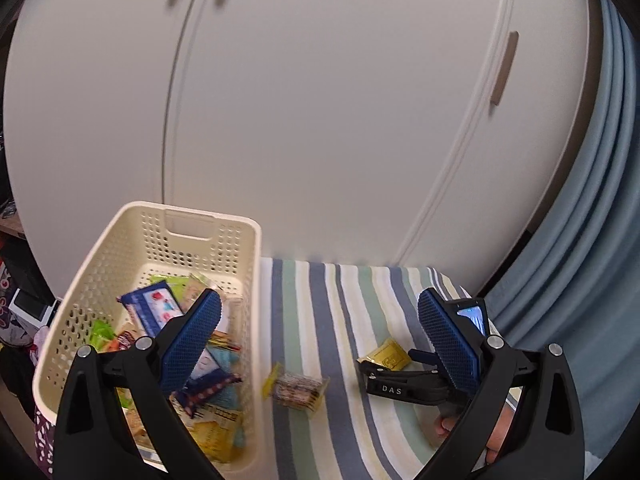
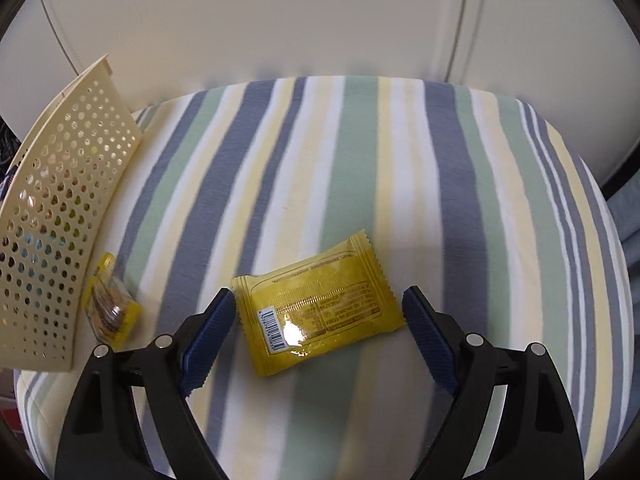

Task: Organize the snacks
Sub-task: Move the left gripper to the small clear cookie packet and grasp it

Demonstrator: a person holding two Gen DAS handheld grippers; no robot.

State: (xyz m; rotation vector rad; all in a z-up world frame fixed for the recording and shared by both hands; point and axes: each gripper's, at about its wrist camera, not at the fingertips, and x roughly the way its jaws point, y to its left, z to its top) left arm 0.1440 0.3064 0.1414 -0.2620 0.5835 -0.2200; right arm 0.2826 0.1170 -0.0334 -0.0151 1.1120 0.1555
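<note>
A yellow packet (image 2: 318,300) lay flat at the lower centre of the right wrist frame, back side up (barcode and printed panel showing, glare on the foil), turned a little askew. At the lower left of that frame a clear pack (image 2: 111,309) with yellow ends, holding stacked biscuits, lay just beside the basket (image 2: 60,216). The basket was cream plastic, perforated, standing upright at the left edge. In the left wrist frame it filled the lower left, holding a jumble of wrapped snacks (image 1: 168,312): blue, green, red and yellow ones, piled loosely and overlapping.
</note>
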